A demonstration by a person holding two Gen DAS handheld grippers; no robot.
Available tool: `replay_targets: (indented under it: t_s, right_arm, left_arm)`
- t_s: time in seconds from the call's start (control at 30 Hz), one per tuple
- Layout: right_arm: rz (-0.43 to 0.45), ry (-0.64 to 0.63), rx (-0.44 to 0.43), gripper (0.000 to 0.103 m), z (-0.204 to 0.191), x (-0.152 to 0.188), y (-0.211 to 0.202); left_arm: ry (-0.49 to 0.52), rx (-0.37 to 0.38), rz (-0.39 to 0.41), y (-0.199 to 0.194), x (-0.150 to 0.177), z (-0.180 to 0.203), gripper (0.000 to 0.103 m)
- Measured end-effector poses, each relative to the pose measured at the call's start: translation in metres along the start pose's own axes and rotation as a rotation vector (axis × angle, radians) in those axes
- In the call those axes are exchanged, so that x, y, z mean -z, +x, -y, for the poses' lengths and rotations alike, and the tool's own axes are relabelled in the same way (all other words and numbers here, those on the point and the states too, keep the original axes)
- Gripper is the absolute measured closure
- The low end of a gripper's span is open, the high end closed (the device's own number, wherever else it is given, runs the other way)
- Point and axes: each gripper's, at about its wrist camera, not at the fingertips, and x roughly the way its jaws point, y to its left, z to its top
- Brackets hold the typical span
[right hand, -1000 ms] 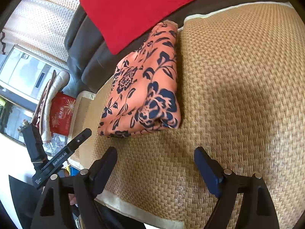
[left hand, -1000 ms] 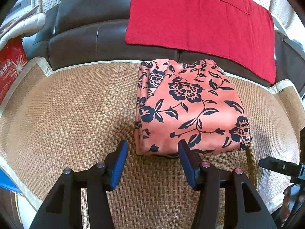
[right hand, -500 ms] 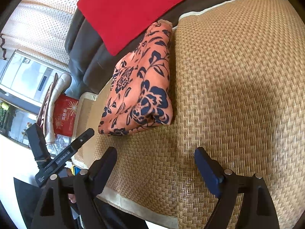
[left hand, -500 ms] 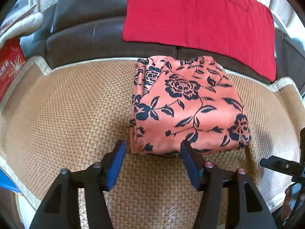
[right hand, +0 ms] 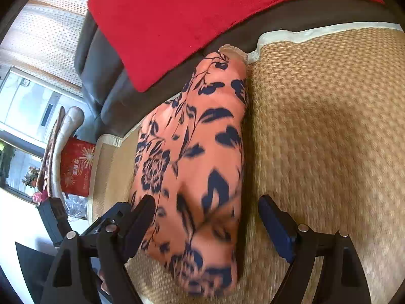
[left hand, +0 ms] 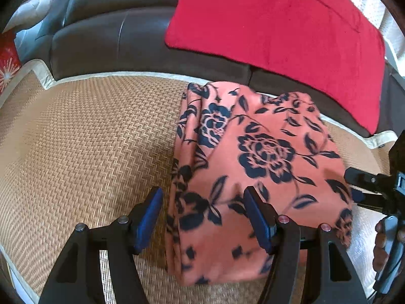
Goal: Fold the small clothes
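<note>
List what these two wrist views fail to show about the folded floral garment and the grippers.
- Floral garment, left wrist view: its near right part sits behind a finger of the left gripper.
- Same garment, right wrist view: the near end is motion-blurred, so fold layers are unreadable.
- Garment type: unclear in both views; only the folded outside shows.
- Right gripper: contact with the cloth cannot be judged; the near edge is blurred.

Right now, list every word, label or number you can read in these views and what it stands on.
Red box beside the sofa: light characters next to starburst prints, too blurred to read.
Same red box at the edge of the left wrist view: only a starburst shows, no text.
Floral folded garment, red cloth, woven mat: no text.
</note>
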Motion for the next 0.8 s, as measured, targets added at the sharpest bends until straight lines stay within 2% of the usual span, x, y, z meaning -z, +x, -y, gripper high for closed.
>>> replay_targets:
  t_s: [0.2, 0.67, 0.8]
  right_arm:
    - [-0.030, 0.023, 0.004, 0.017, -0.003, -0.010, 0.013]
    - [-0.059, -0.046, 0.070, 0.018, -0.020, -0.016, 0.036]
    - [-0.089, -0.051, 0.114, 0.046, -0.026, -0.015, 0.047]
  left_arm:
    - [-0.003, 0.016, -0.024, 0.019, -0.004, -0.001, 0.035]
    - [-0.033, 0.060, -0.042, 0.029, -0.005, -0.007, 0.029]
    - [-0.037, 0.081, -0.054, 0.031, -0.007, -0.008, 0.029]
